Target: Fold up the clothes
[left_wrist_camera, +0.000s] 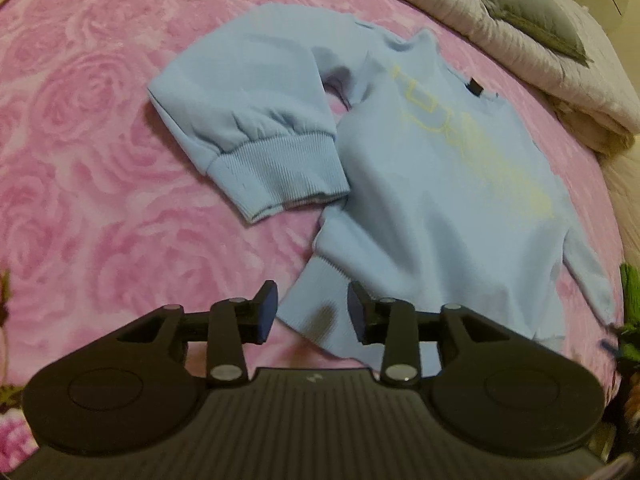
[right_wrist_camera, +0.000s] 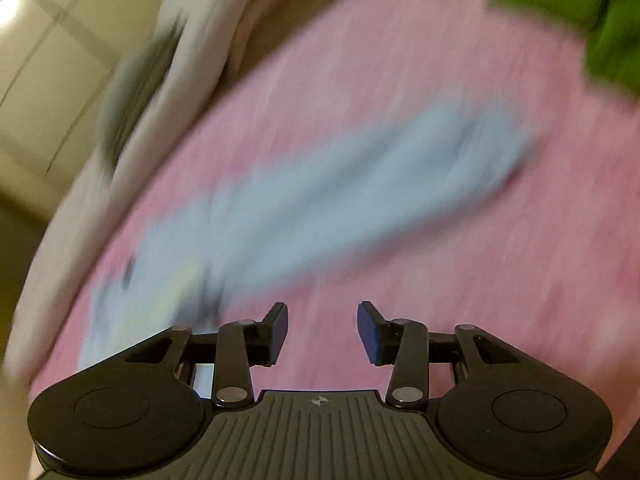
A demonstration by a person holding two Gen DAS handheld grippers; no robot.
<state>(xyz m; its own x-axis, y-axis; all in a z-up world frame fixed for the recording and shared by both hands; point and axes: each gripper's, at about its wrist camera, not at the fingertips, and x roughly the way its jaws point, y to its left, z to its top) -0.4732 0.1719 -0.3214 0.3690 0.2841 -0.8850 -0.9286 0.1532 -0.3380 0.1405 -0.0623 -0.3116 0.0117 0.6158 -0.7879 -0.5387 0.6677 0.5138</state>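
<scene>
A light blue sweatshirt (left_wrist_camera: 432, 184) with a pale yellow print lies front up on the pink rose-patterned bedspread (left_wrist_camera: 88, 160). One sleeve (left_wrist_camera: 248, 112) is bent over beside the body, its ribbed cuff (left_wrist_camera: 280, 176) pointing toward me. My left gripper (left_wrist_camera: 312, 312) is open, hovering over the ribbed hem corner (left_wrist_camera: 320, 300) with nothing between its fingers. The right wrist view is heavily blurred; the sweatshirt (right_wrist_camera: 320, 200) shows as a blue streak ahead of my right gripper (right_wrist_camera: 322, 332), which is open above bare bedspread (right_wrist_camera: 480, 280).
A rolled beige quilt (left_wrist_camera: 520, 48) with a grey pillow (left_wrist_camera: 532, 4) on it lies at the far right edge of the bed. A green garment (right_wrist_camera: 580, 12) sits at the right; it also peeks in as green fabric (left_wrist_camera: 630, 292).
</scene>
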